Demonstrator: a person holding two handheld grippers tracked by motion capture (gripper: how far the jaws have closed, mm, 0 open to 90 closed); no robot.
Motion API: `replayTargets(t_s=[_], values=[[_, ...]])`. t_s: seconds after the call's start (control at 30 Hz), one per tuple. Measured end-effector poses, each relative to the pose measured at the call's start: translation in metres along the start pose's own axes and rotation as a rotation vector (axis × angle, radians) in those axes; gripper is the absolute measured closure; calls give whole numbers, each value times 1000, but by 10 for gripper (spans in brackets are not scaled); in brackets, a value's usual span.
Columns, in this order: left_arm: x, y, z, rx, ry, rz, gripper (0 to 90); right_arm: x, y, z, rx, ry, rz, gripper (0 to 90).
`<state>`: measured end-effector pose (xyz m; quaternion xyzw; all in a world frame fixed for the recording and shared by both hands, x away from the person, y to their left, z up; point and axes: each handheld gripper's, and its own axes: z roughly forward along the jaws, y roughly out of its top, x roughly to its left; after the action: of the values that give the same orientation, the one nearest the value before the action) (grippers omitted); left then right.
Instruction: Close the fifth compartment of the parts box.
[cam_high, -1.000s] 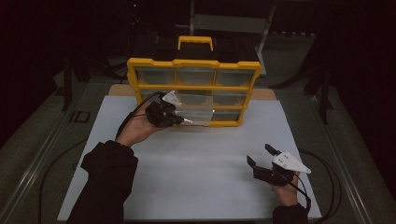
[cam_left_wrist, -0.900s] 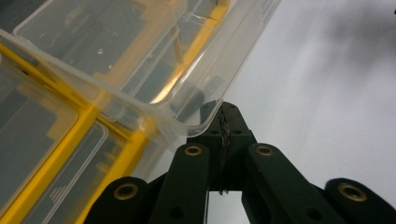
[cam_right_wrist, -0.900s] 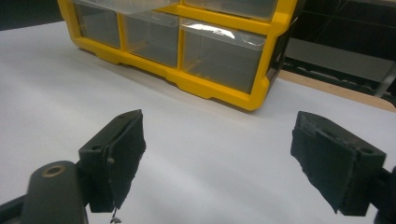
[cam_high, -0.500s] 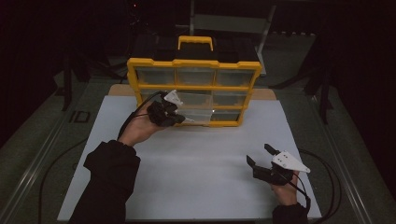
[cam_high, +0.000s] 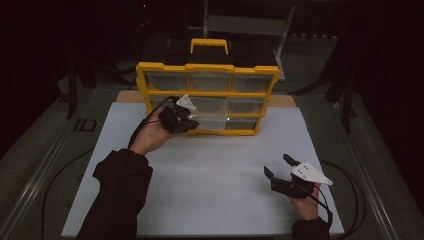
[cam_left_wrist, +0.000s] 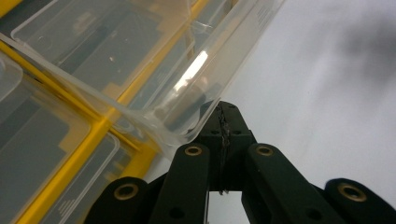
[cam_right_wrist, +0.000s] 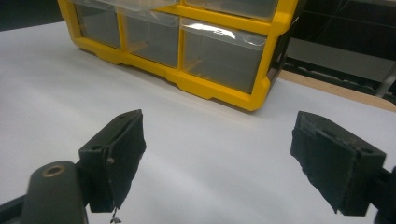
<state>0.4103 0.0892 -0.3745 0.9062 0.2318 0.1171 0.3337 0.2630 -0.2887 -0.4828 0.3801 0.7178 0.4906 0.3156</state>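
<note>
High view first: a yellow organiser case (cam_high: 207, 100) stands upright near the far edge of the white worktop (cam_high: 210, 175), a carry handle on top. It looks stiff and fairly weighty. Its clear drawer (cam_left_wrist: 154, 79), in the lower row, juts out of the frame; thin, light and slick plastic, I'd say, best taken by its front lip. The left gripper (cam_high: 186, 121) is clamped tight on that lip. The right gripper (cam_high: 276, 167) waits near the front right corner, jaws wide apart and empty, nothing in between.

Dim, dark-edged high view; glare streaks the clear drawer (cam_left_wrist: 187, 74), and a soft blur, perhaps shadow, smears the corner.
</note>
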Motion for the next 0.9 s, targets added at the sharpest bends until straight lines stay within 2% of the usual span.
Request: replayTargets(t_s=[0.9], values=[[5,5,10,-32,34,-39,900,2,0,0,2,2,-6,175]])
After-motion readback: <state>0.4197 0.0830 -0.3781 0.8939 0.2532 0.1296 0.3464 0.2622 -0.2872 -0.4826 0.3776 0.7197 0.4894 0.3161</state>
